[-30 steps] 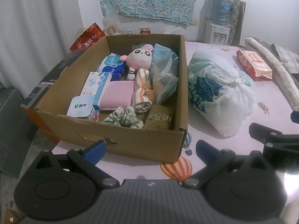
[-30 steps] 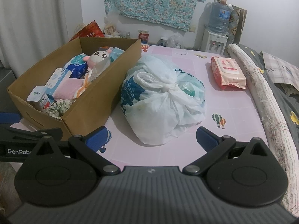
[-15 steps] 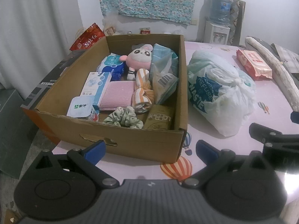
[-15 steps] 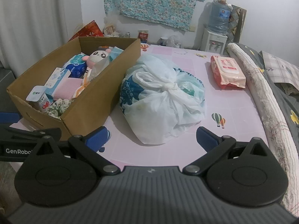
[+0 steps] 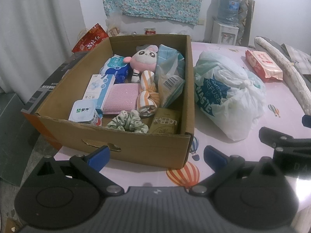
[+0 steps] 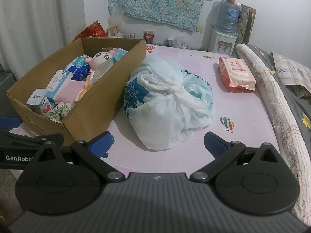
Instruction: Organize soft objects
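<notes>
A: Which step are we at?

B: The very start of a pick, I'd say. The left gripper (image 5: 155, 154) hangs with its jaws wide apart and nothing between them, and the right gripper (image 6: 158, 142) is the same: spread, empty.

A: Where are the soft things?

B: Most sit in the cardboard box (image 5: 136, 145), whose near wall is straight ahead of the left jaws. Just over that wall lies a green scrunchie (image 5: 126, 123). Beyond it are a pink cloth (image 5: 121, 101) and a rolled orange-striped towel (image 5: 147, 95), touching each other side by side. At the far end a panda plush (image 5: 144, 58) leans beside a bagged blue towel (image 5: 169, 73).

A: And outside the box?

B: A knotted white plastic bag (image 6: 169, 104) rests on the pink table (image 6: 243, 116), dead ahead of the right jaws and just beside the box's side wall. Farther out, ahead and to the right of those jaws, is a pack of wet wipes (image 6: 236, 73).

A: Is everything in the box soft?

B: No. A yogurt cup (image 5: 84, 111) stands in the near left corner with a carton of face masks (image 5: 99, 90) touching it. I can't tell what the bag holds.

A: So the next move?

B: My judgement: either gripper has to go forward and down. The left would clear the box wall and straddle the scrunchie or the towel roll. The right would aim for the bag's knot, the only firm handhold there. Loose film could slip from the pads.
</notes>
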